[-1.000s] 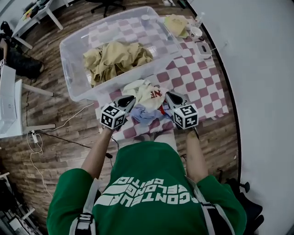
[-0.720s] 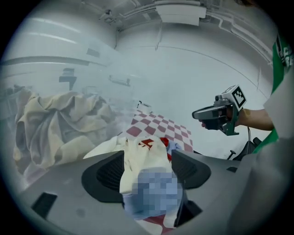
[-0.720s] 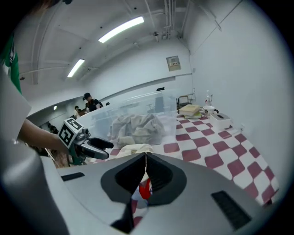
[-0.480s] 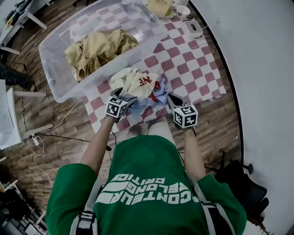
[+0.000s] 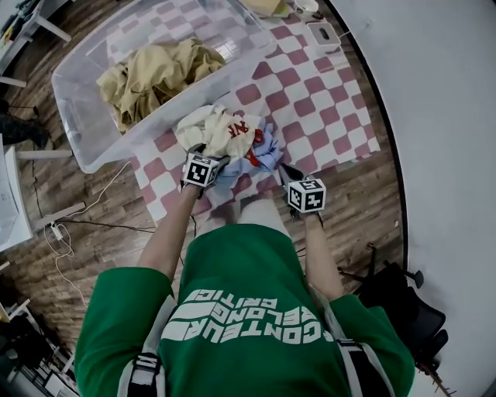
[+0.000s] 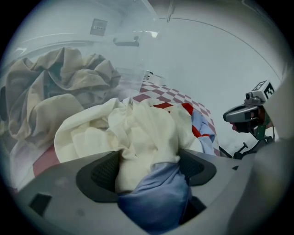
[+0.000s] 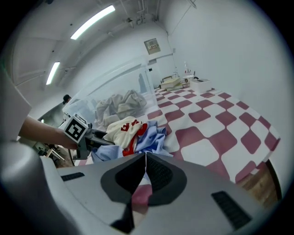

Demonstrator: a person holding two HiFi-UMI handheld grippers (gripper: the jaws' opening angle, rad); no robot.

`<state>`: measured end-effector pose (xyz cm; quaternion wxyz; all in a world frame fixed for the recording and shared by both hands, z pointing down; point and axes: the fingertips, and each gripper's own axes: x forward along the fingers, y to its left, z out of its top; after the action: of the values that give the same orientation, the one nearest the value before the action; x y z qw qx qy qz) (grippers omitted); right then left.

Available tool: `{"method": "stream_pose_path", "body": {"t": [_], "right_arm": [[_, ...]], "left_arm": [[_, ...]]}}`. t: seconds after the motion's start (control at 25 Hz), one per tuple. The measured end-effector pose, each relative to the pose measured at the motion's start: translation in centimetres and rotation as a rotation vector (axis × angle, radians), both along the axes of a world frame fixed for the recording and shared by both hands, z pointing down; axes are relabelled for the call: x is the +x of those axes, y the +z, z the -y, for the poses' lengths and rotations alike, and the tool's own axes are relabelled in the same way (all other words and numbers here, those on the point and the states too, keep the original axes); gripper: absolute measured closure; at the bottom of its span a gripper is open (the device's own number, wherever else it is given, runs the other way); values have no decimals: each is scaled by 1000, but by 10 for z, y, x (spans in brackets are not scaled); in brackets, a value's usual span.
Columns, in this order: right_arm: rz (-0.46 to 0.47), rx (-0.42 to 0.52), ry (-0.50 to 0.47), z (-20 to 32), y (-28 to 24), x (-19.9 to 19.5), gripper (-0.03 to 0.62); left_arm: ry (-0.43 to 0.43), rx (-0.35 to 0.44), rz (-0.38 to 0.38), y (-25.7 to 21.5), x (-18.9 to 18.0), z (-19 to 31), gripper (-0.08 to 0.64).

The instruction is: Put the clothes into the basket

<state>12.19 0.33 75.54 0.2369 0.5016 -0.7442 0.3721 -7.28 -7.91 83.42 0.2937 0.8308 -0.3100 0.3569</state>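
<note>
A pile of clothes lies on the checked tablecloth (image 5: pixel 325 101): a cream garment with red print (image 5: pixel 221 128) on top of a light blue one (image 5: pixel 265 151). My left gripper (image 5: pixel 211 155) is pushed into the pile's near side. Its jaws have just been opening and stand wide, with cream (image 6: pixel 138 137) and blue cloth (image 6: pixel 156 197) bunched between them. My right gripper (image 5: pixel 284 170) is shut and empty, just right of the pile above the cloth. The clear plastic basket (image 5: pixel 77 147) stands beyond the pile and holds beige clothes (image 5: pixel 155 74).
A white box (image 5: pixel 322 32) and a yellowish cloth (image 5: pixel 267 6) sit at the table's far end. The table's near edge runs just behind both grippers. Cables (image 5: pixel 58 233) lie on the wooden floor at left, a black chair base (image 5: pixel 403 295) at right.
Both grippers have come down towards the table. The left one opened its jaws and sank into the near side of the pile; the right one stayed shut and moved right of the pile.
</note>
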Motion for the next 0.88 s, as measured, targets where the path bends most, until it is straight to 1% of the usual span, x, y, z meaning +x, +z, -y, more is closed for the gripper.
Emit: {"method": "stream_pose_path", "body": {"t": [0.16,0.28,0.36,0.44,0.52,0.6,0.64,0.72,0.88], "right_arm": [[-12,-57,33,1,28,3,583],[-33,-83,50,5,41,1,583],[-43,-100,56,7,50,0,583],[-39,-120,57,9,58,-3,583],[-36,-134,55,8,62,-5,583],[-46,-139,55,8,63,-4,583],[-51,-141,58,8,63,-3,583],[-57,-147,66,8,64,0,583],[-71,-169,99,5,70,10,583]], "left_arm": [[-7,36,37,6,0,1,164],[-12,31,41,7,-1,0,198],[-11,24,40,6,0,-1,237],[-11,12,34,2,1,-3,300],[-26,-14,14,1,1,-5,347],[-55,-48,-26,-2,-1,-5,409],[-70,-63,-51,-4,-1,-5,428],[-88,-75,-95,-9,-2,-6,448],[-108,-53,-163,-28,-2,-7,467]]}}
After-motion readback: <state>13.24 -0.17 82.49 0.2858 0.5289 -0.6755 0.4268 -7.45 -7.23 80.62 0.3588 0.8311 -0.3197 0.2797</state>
